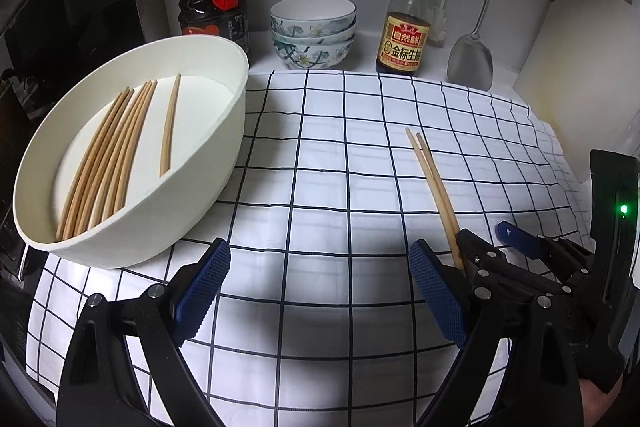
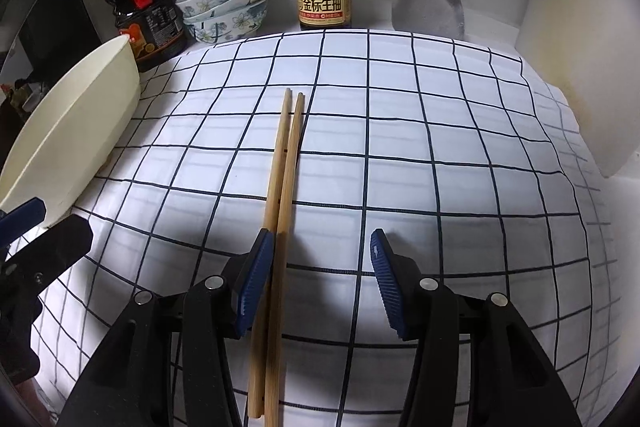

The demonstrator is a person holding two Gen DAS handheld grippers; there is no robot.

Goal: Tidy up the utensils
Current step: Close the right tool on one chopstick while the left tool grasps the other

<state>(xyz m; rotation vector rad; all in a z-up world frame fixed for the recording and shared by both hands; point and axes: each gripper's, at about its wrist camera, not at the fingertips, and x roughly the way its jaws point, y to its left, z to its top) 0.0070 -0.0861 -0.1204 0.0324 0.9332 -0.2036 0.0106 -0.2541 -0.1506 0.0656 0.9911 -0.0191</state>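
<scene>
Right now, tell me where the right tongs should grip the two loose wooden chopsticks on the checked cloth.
Grip the pair of pale wooden chopsticks on the near half of their shafts, coming from above. They lie flat, side by side, between the open right tongs, close to the left pad, so centre first, then close across both.

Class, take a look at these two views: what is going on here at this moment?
A person with a gripper in each hand is sorting chopsticks on a checked cloth. Most chopsticks already lie in the white tub. The last pair of chopsticks lies on the cloth, running between the open jaws of the right gripper, close against its left finger, not clamped. The left gripper hovers open and empty beside it.
</scene>
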